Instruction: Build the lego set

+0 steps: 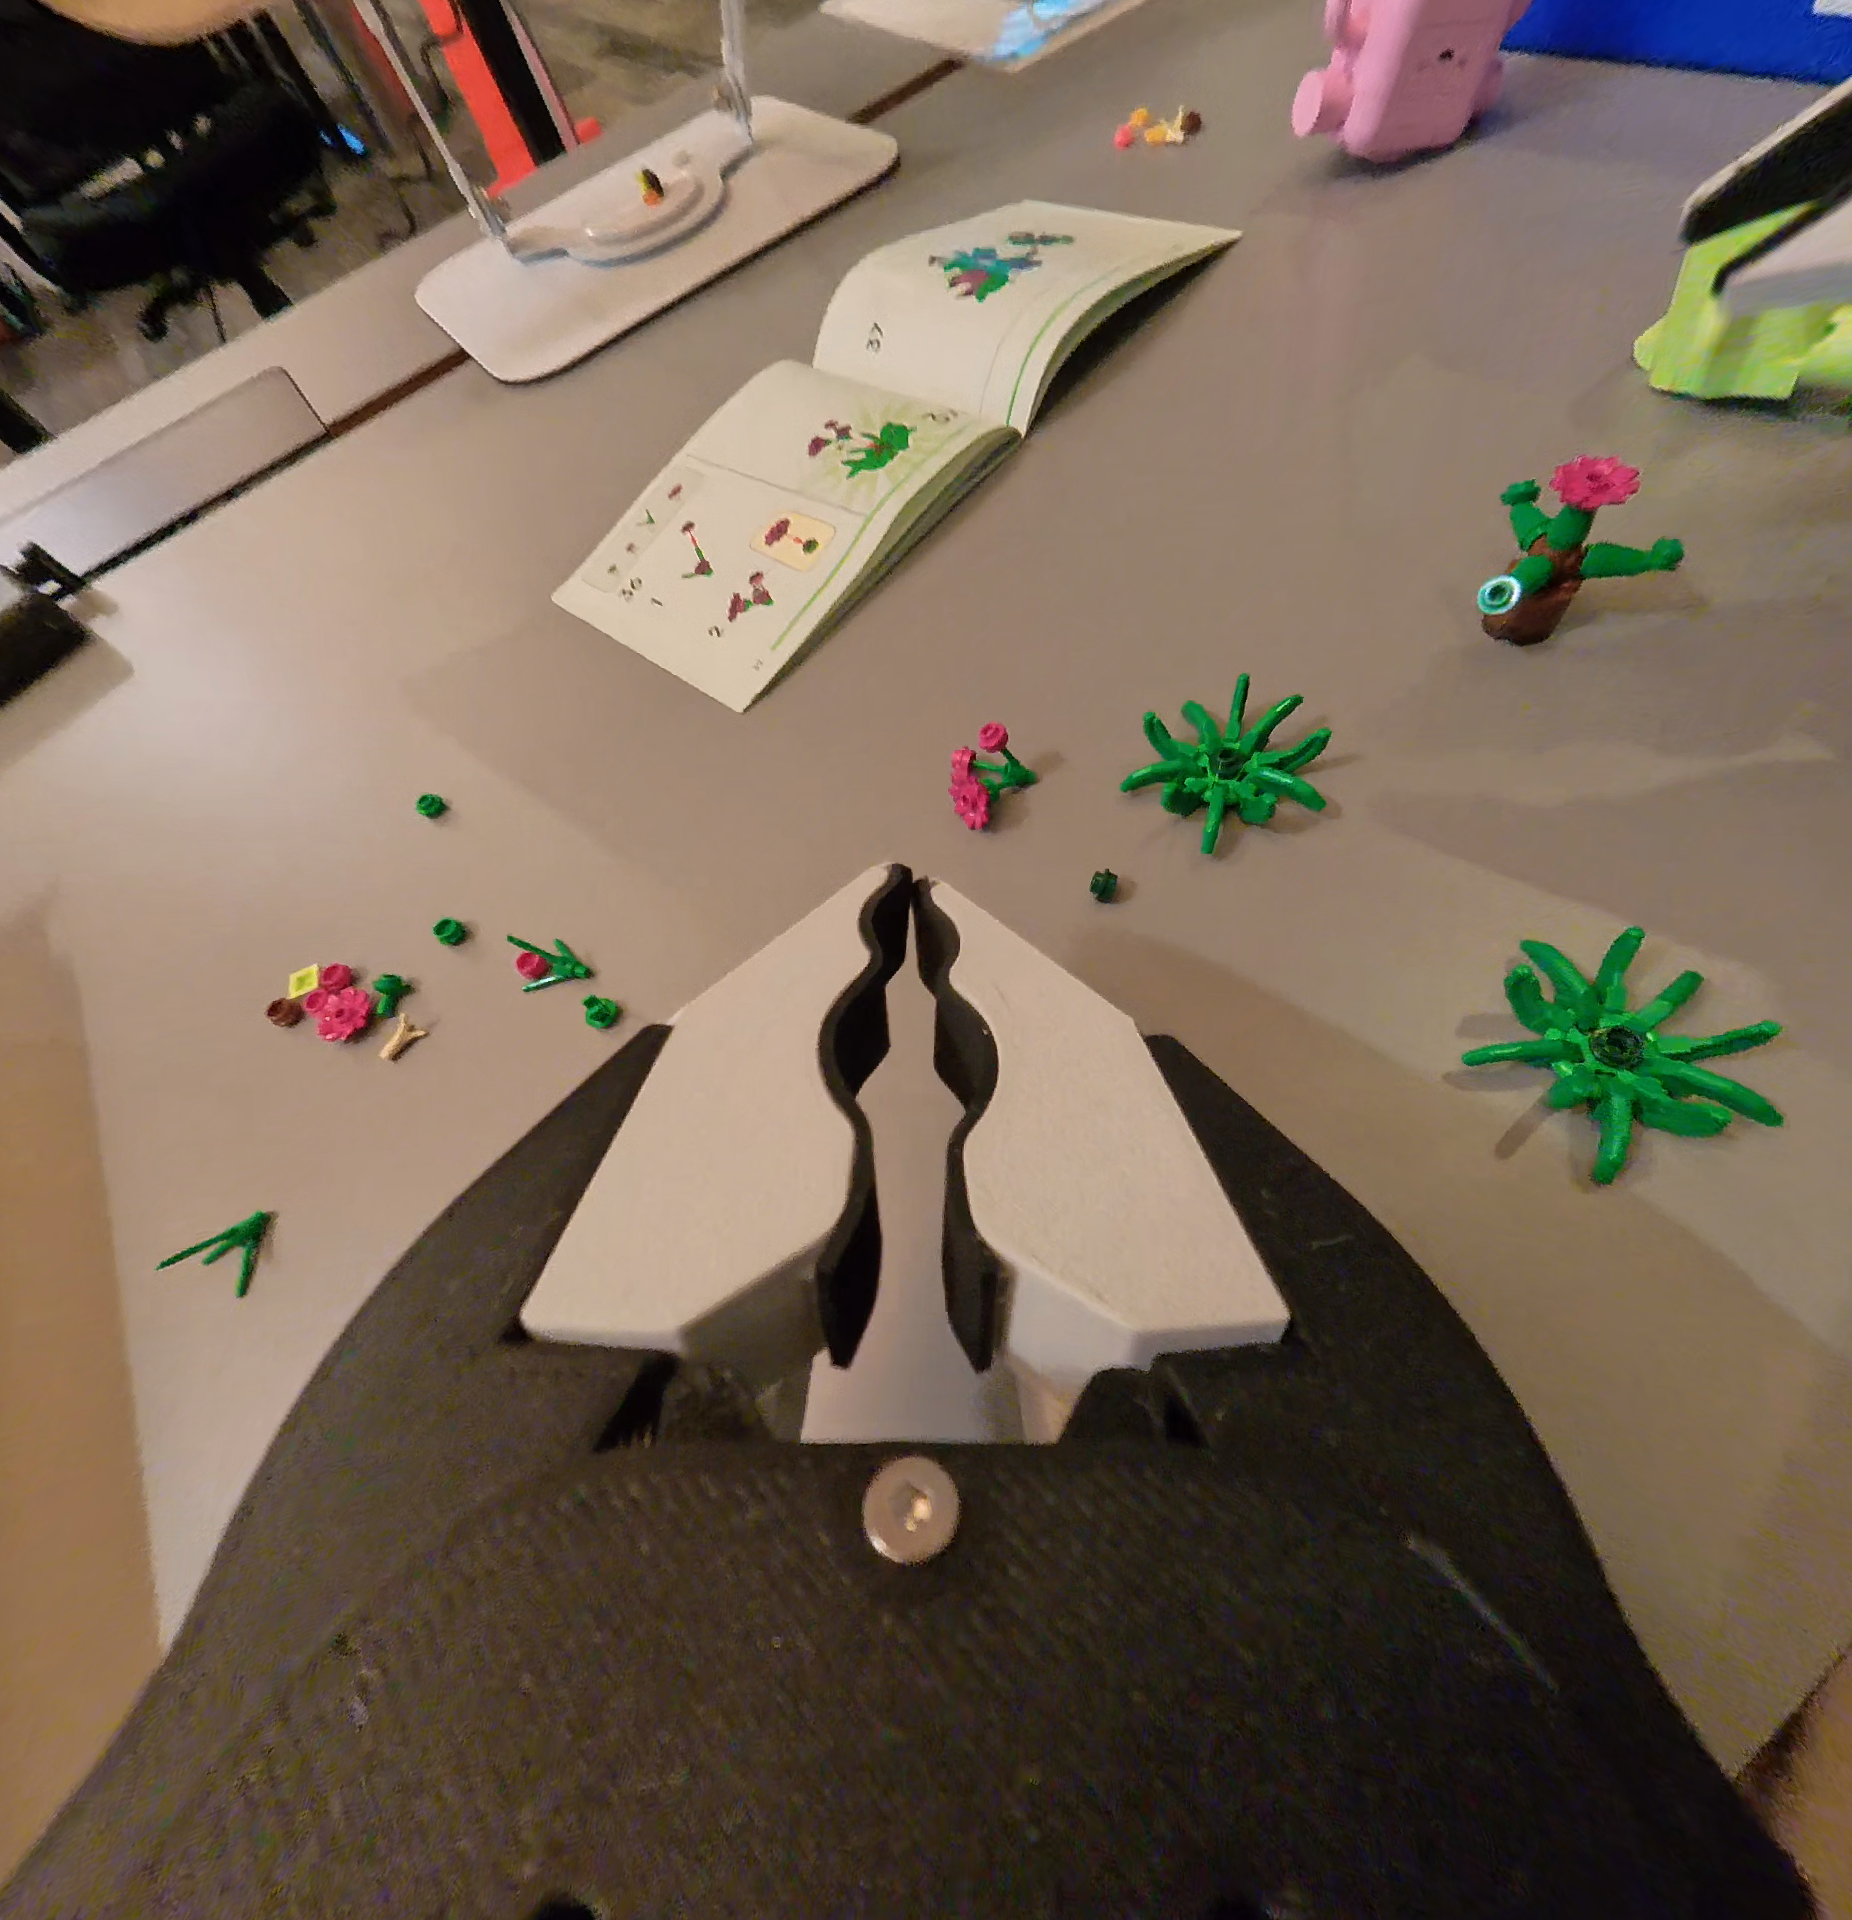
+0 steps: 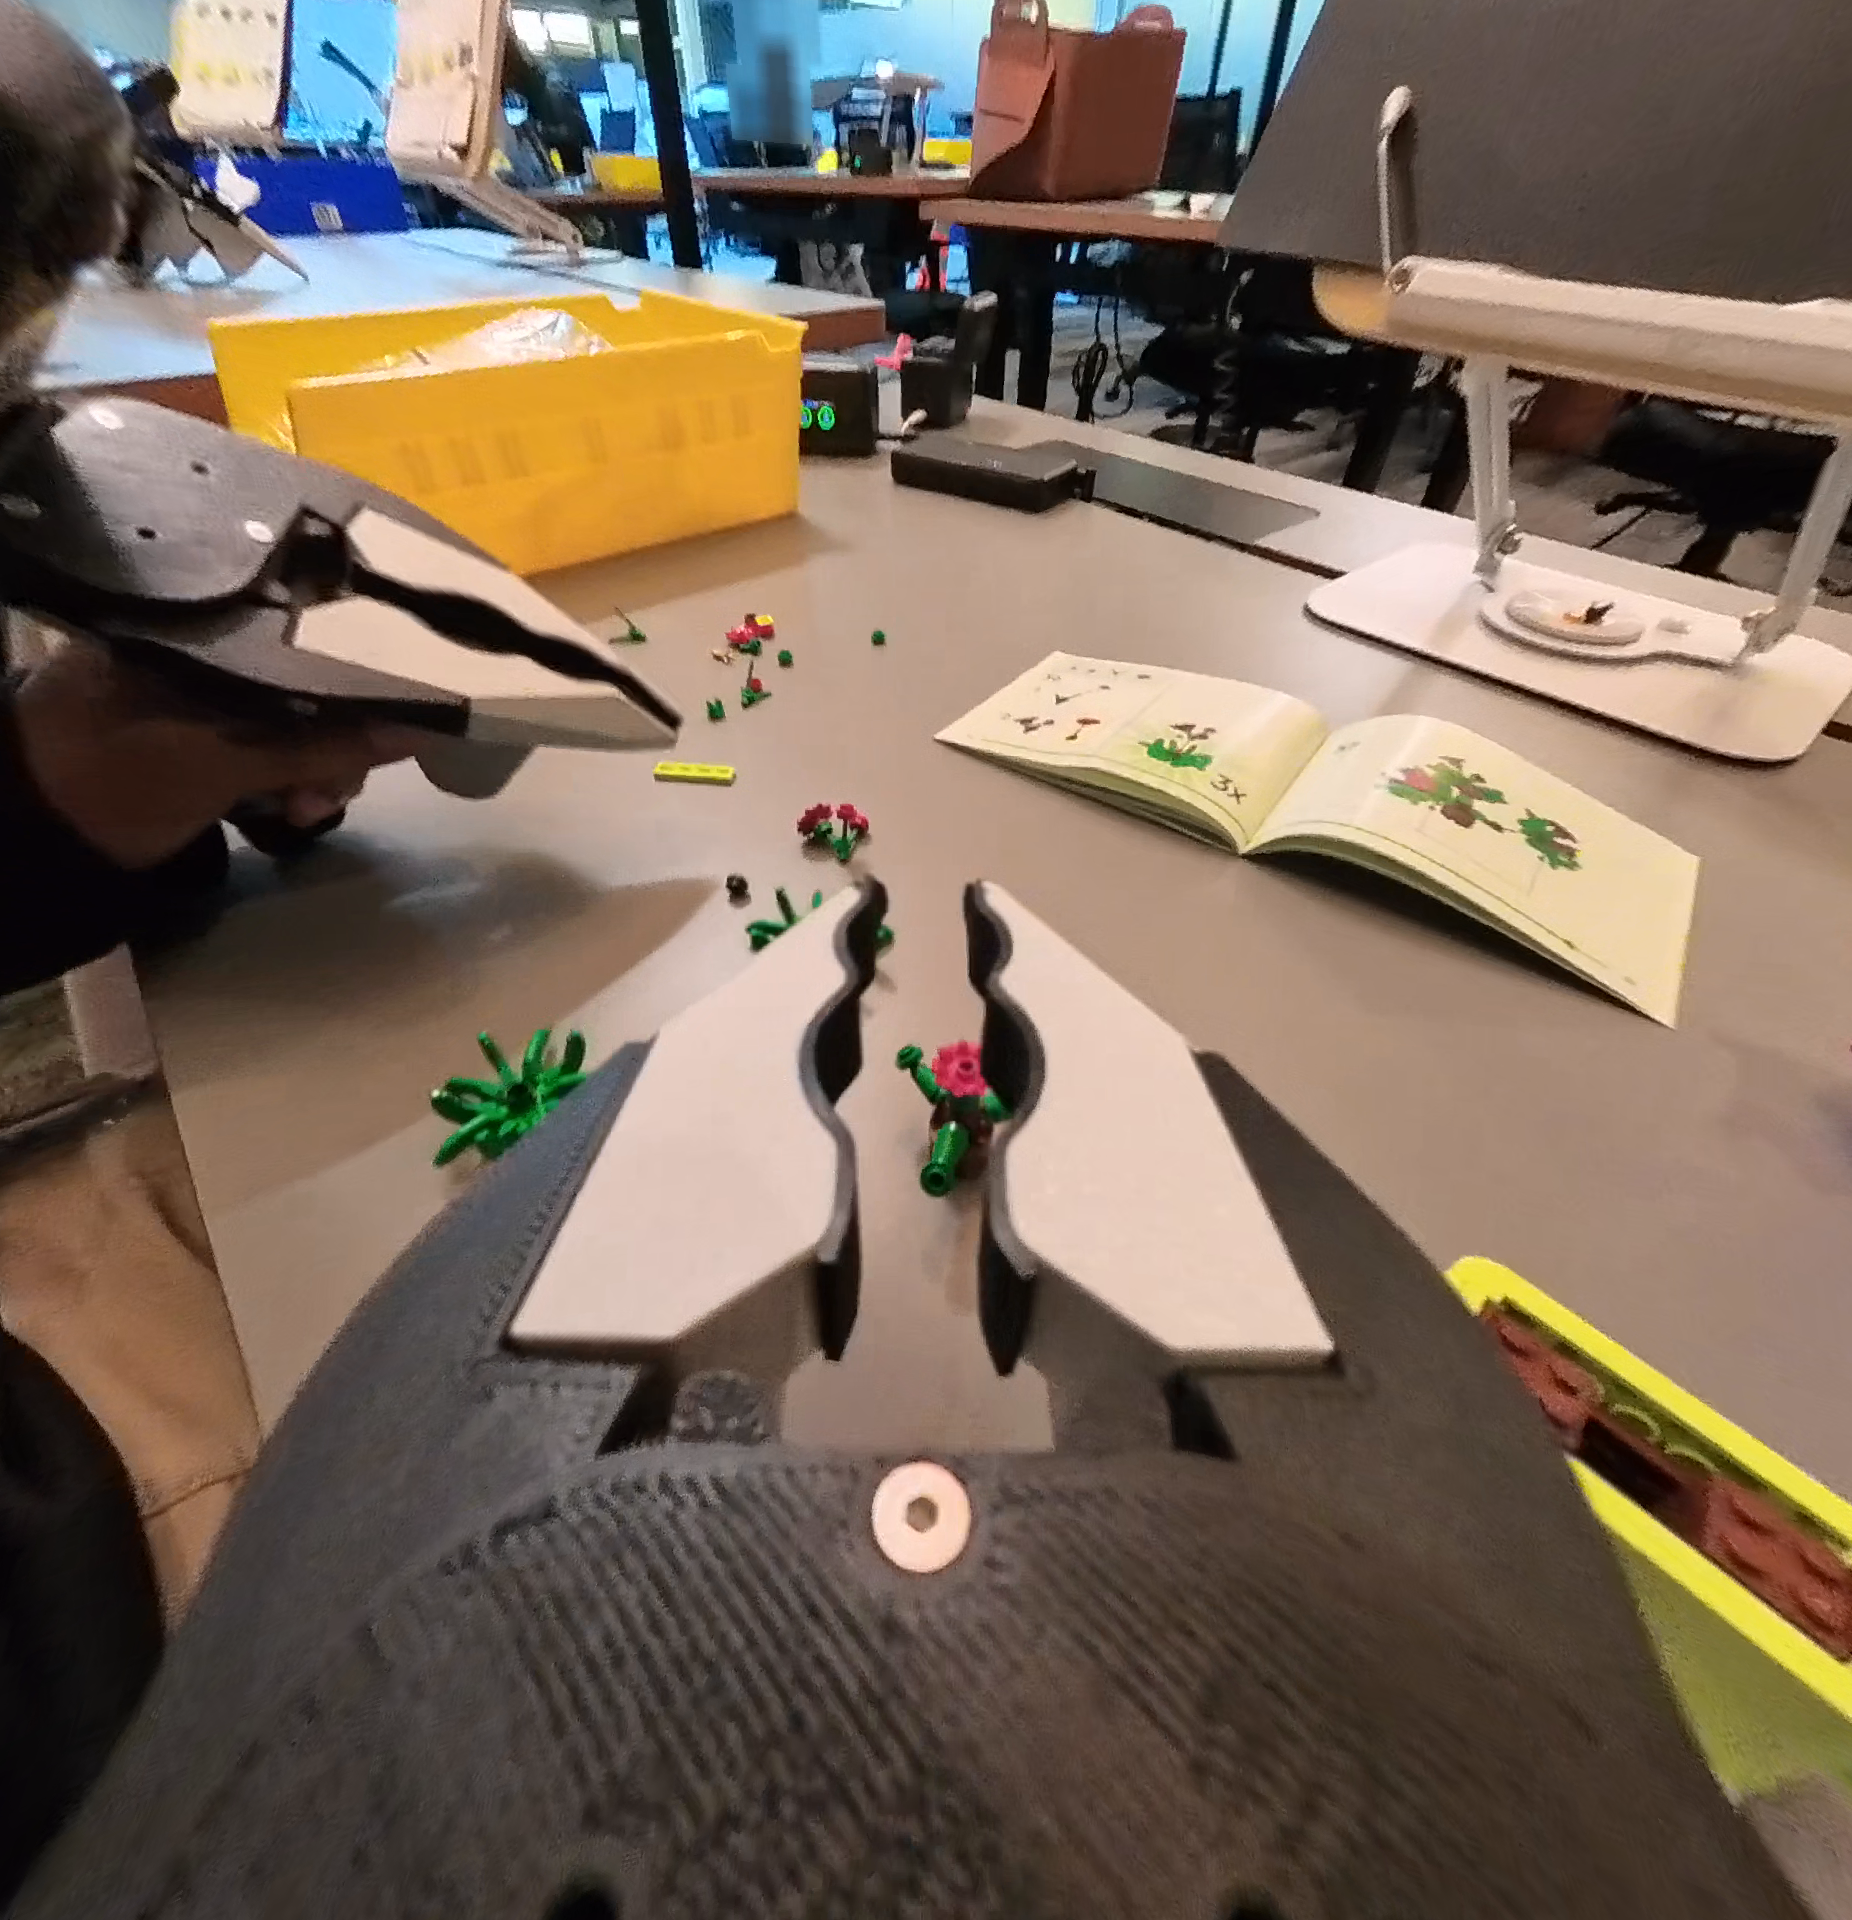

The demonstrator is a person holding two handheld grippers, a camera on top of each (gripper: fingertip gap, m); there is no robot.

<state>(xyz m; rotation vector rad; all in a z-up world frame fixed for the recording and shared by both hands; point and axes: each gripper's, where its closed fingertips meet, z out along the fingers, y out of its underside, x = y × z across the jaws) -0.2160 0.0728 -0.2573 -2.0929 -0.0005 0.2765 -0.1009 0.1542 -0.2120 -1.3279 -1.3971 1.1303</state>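
A: Left wrist view first: why is the left gripper (image 1: 914,883) just hanging over the table (image 1: 589,790) with nothing in it?

B: Its fingers are together at the tips and hold nothing. I'd guess it waits while the other side works. Loose bits (image 1: 330,1003) lie to its left, a flower sprig (image 1: 979,774) just ahead, and 2 leafy plants to the right, one near (image 1: 1618,1049) and one farther (image 1: 1228,769)

A: And the right gripper (image 2: 922,894)?

B: Its fingers are apart, with the stump (image 2: 953,1107) seen in the gap between them. That is the small brown build with green arms and a pink flower, standing on the table. I can't tell whether the fingers are around it or above it. Nothing is clamped

A: So the stump is the next grab?

B: That's my guess. It stands apart from the loose parts, as a sub-build would. The sprig and plants lie within reach of both grippers, likely so they can be added

A: Why is the booklet (image 1: 880,447) lying open?

B: It sits open beyond the parts, facing the person, probably to check steps. A lime baseplate (image 2: 1711,1538) with brown bricks lies at the right edge, likely where the pieces end up
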